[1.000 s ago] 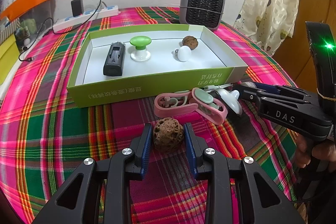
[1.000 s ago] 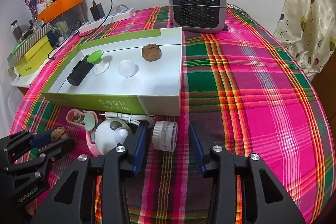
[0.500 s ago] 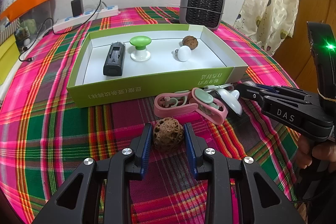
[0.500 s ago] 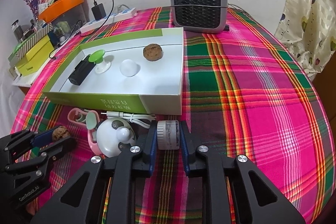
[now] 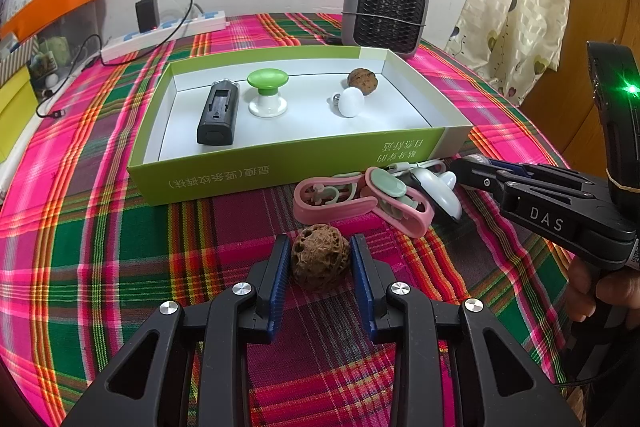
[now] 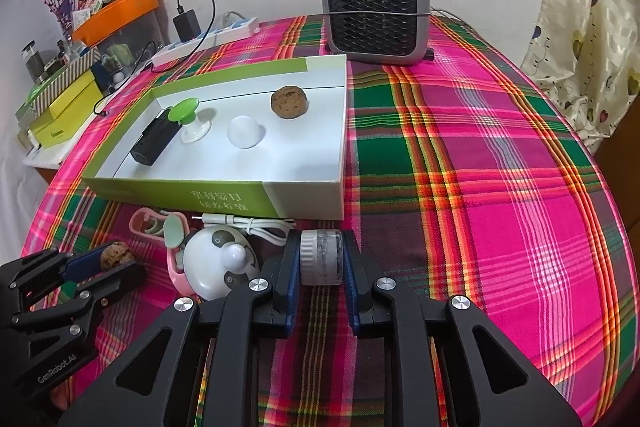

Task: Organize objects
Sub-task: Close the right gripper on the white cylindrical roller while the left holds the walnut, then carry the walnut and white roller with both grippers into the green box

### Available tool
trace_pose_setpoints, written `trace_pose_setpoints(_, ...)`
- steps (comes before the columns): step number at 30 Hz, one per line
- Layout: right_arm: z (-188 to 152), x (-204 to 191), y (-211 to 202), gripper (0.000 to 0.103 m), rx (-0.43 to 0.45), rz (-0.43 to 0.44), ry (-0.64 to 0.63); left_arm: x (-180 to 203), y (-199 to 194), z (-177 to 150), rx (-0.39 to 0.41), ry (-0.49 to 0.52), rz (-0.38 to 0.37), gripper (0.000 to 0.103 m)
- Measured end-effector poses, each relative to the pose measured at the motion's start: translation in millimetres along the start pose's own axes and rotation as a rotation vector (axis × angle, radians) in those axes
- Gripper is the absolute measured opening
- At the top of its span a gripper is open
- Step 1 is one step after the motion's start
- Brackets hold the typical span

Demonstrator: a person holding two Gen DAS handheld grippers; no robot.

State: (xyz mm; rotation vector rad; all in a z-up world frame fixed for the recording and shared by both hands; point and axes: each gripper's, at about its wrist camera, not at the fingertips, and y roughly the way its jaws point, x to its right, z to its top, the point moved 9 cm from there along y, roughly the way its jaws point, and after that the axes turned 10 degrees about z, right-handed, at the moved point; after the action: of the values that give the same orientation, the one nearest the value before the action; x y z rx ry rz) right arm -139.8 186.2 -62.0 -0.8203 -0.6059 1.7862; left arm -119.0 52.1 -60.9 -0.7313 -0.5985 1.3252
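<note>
The right hand-held gripper [image 6: 320, 261] has just clenched on the small clear jar [image 6: 321, 257], which a second ago sat loose between wider jaws. It rests on the bench [image 6: 500, 187] before the green box [image 6: 224, 197]. The left hand-held gripper [image 5: 319, 257] seemingly grasps the walnut [image 5: 319, 255]. Both look ready for boxing.

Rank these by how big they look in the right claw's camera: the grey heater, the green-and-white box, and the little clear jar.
1. The green-and-white box looks largest.
2. The grey heater, though it stands farthest back, so it may be bigger than it seems.
3. The little clear jar, smallest despite being nearest.
</note>
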Motion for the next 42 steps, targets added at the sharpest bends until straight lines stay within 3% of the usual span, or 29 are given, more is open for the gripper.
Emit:
trace_pose_setpoints(21,5.1,-1.8,-10.5,0.02,0.024,0.004,-0.01,-4.5,-6.7,3.9,0.008,-0.015,0.001,0.028)
trace_pose_setpoints(42,57.0,-25.7,-14.7,0.02,0.073,0.059,-0.08,-13.8,-16.2,55.4,0.084,-0.014,0.004,0.028)
